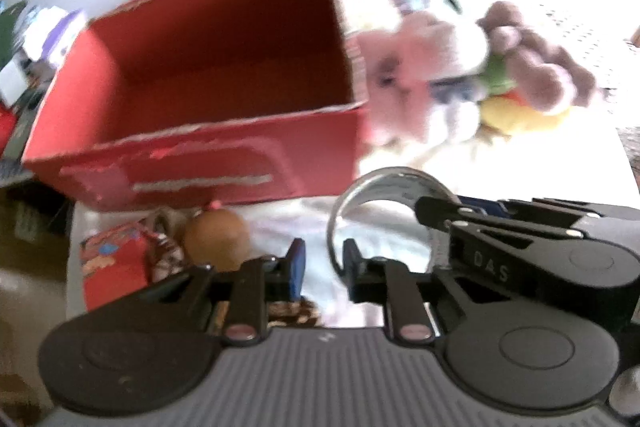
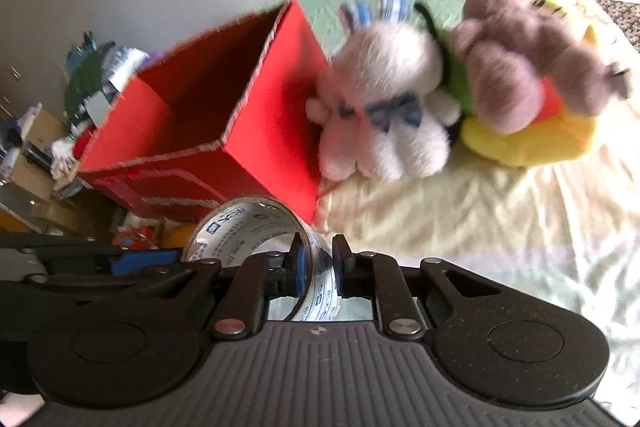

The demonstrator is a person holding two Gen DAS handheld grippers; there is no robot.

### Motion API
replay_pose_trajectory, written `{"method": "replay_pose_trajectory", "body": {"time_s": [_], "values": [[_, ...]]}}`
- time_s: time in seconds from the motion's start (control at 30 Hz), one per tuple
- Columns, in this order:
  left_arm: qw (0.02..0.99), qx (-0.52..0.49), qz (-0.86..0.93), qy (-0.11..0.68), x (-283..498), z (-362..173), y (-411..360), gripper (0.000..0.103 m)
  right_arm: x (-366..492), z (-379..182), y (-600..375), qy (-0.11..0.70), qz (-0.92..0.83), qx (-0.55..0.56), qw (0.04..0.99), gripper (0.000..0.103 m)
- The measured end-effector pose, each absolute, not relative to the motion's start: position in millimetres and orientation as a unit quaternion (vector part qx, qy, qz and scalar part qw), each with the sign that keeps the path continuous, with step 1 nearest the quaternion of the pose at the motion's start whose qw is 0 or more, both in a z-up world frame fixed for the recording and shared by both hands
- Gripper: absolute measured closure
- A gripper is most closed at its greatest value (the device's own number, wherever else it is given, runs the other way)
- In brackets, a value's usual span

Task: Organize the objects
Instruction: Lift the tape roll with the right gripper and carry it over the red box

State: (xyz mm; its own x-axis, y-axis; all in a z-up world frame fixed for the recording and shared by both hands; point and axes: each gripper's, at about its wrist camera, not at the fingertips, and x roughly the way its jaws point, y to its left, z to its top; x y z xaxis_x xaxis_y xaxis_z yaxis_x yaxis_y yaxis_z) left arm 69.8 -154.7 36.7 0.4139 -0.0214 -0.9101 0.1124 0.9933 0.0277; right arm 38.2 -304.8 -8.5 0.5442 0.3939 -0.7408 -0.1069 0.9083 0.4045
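The right gripper (image 2: pixel 319 263) has its jaws clenched on the wall of a clear packing-tape roll with blue printed characters (image 2: pixel 256 227); the print is too blurred and curved to read. The roll stands on edge, its open hole facing roughly toward the camera, just in front of the red cardboard box with an open top (image 2: pixel 276 131).

The left gripper (image 1: pixel 323 267) has its jaws released, with a small gap between them and nothing held; the same tape roll (image 1: pixel 384 179) shows just beyond its right jaw, held by the other gripper, whose arm carries the letters "DAS".

Left of the jaws sit a round brown ball (image 1: pixel 218 239) and a red patterned packet (image 1: pixel 114 263). Right of the box, on the cream bedspread (image 2: pixel 500 227), lie a white plush bunny with a blue bow (image 2: pixel 384 119), a mauve plush bear (image 2: pixel 532 67) and a yellow plush (image 2: pixel 532 143), touching one another.
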Motion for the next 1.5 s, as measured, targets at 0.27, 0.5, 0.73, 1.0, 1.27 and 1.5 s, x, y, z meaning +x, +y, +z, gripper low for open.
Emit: {"method": "replay_pose_trajectory", "body": {"time_s": [0.27,0.5,0.73,1.0,1.27,1.5], "values": [[0.858,0.040,-0.110,0.500,62,72,-180,0.088,31,28,-332,0.407,0.138,0.171,0.887,0.088],[0.875,0.034,-0.131,0.465,68,102,-172,0.088,42,52,-317,0.368,0.149,0.155,0.905,0.088],[0.895,0.012,-0.147,0.421,79,134,-131,0.088,63,80,-283,0.321,0.168,0.127,0.923,0.087],[0.912,-0.003,-0.126,0.391,107,157,-69,0.088,99,92,-231,0.297,0.194,0.102,0.929,0.088],[0.908,-0.012,-0.122,0.400,137,139,-19,0.088,125,75,-188,0.310,0.188,0.080,0.929,0.090],[0.880,-0.019,-0.138,0.454,177,91,5,0.089,155,36,-163,0.370,0.155,0.056,0.914,0.090]]}}
